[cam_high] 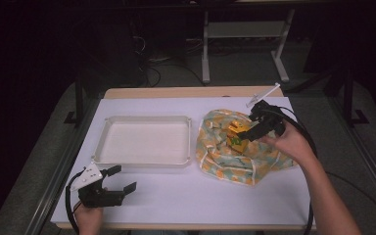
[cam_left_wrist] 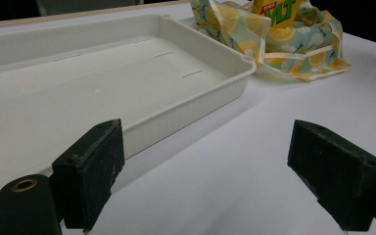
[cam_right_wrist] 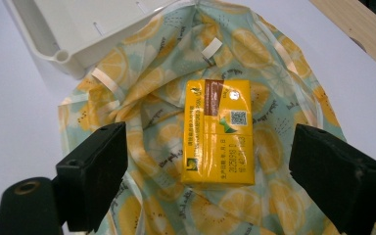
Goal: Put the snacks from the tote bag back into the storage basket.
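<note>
**Right gripper hovers open over a yellow carton in a lemon-print bag**

One white table (cam_high: 176, 196) carries everything, with a strip of bare wood along its far edge. Its widest open room is the near half, in front of the tray and the bag, where the left gripper sits. A narrower bare band runs along the right edge past the bag.

One shallow white tray (cam_high: 144, 159) lies left of centre, with nothing in it. Its right rim touches or nearly touches the bag.

One lemon-print bag (cam_high: 225, 166) lies crumpled just right of the tray, its cloth spread in a loose ring. One yellow carton (cam_right_wrist: 219, 132) lies in the hollow of that ring. In the right gripper view its face shows a brown band, a QR code and small print too fine to read. In the left gripper view large green letters "VLT" show on it.

The right gripper (cam_high: 247, 131) hangs over the carton, jaws wide apart on either side of it and clear of it. The left gripper (cam_high: 120, 178) rests near the table's front left corner, just before the tray, jaws spread and holding nothing.
</note>
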Demonstrator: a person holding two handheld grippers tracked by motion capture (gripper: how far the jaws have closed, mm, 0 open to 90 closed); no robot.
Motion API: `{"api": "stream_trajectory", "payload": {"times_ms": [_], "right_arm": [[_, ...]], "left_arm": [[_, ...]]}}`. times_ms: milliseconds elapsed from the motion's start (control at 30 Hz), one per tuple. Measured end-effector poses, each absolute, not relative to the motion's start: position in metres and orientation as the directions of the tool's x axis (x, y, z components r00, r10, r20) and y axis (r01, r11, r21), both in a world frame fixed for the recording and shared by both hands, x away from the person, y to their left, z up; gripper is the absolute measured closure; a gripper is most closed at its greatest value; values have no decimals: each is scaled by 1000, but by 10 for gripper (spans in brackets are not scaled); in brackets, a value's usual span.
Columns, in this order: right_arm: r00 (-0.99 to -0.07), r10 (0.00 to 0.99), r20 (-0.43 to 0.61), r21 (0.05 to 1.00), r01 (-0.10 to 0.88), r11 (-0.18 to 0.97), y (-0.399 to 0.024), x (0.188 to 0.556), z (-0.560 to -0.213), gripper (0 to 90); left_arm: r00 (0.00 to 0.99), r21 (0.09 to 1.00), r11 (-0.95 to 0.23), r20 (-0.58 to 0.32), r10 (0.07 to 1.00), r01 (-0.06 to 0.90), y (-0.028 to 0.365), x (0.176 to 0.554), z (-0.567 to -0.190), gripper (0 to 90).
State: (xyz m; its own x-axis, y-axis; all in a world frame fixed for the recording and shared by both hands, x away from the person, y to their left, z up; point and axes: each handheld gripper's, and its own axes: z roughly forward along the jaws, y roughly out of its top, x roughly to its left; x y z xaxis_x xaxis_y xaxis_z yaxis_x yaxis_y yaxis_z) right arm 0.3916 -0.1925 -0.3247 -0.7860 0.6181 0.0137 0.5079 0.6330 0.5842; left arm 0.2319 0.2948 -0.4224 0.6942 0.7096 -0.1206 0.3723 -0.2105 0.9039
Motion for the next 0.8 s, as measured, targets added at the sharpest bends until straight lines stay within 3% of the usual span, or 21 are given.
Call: {"api": "stream_trajectory", "payload": {"times_ms": [800], "right_arm": [[-780,626,-6,514,535,670,-176,410,-348,186]], "left_arm": [[698,906,-207,-123,706,369,296,231,-422,134]]}}
